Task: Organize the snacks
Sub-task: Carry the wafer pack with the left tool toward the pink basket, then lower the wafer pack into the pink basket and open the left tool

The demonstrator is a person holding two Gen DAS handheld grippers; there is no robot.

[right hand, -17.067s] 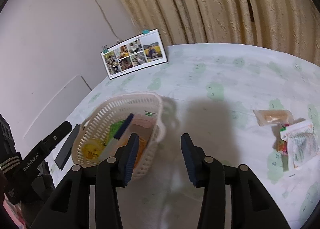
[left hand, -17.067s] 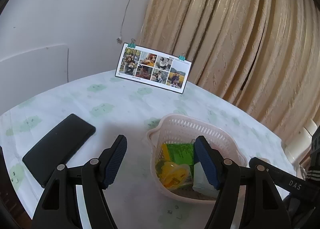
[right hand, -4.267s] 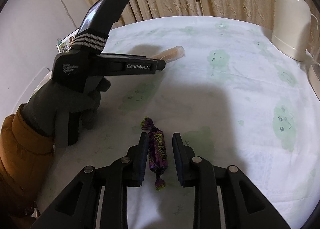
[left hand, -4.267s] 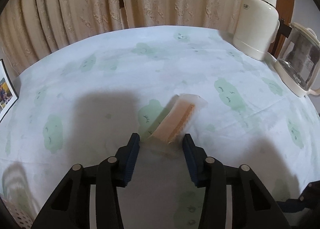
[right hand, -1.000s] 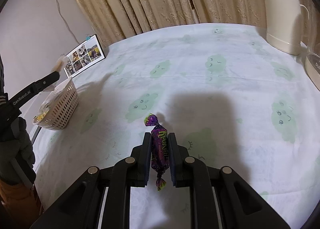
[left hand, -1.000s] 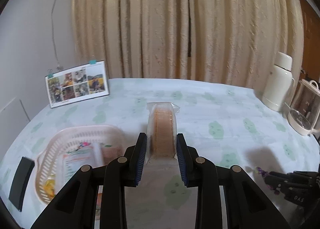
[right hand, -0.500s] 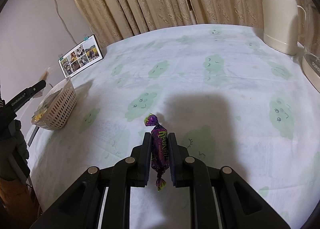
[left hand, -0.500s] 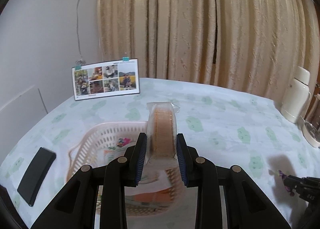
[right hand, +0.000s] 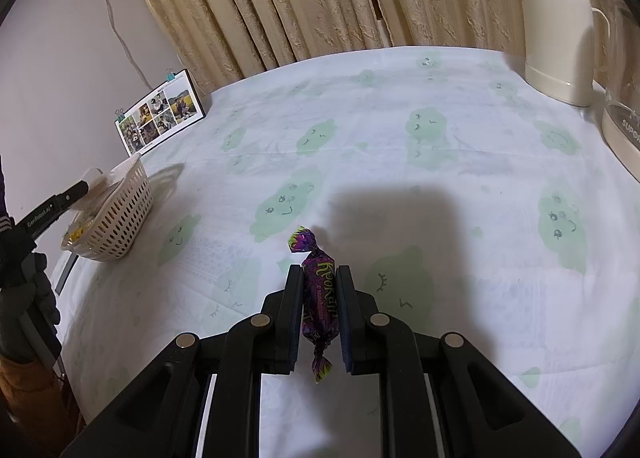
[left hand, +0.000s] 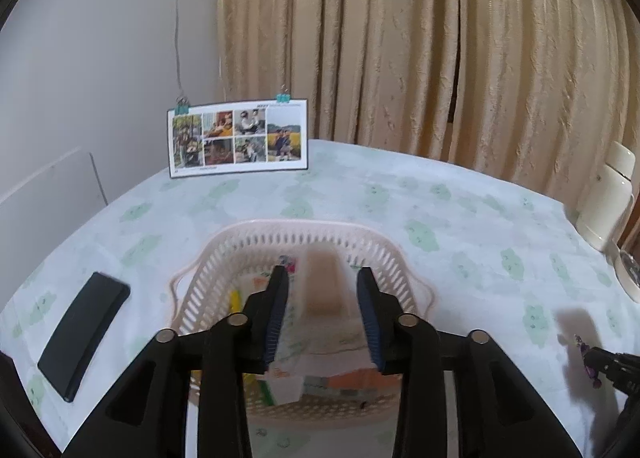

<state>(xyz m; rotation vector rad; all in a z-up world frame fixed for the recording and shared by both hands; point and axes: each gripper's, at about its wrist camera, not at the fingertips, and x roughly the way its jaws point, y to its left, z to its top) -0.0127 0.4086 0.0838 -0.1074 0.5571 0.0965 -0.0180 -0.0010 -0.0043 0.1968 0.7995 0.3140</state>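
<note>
Left claw (left hand: 322, 312) hovered over basket (left hand: 240, 236), jaws spread wide, gripping nothing. Wafer pack (left hand: 322, 282) sat blurred between my fingers, clear of both pads; judged released, dropping into basket. Basket held several snacks already; exact count unclear. Phone (left hand: 82, 334) lay left of basket, apart. Right claw (right hand: 318, 300) was clamped narrow on candy (right hand: 318, 294), raised above table (right hand: 400, 138), well apart from basket. Judgement: most snacks stowed; candy left to carry over. No other loose snack visible on table.
</note>
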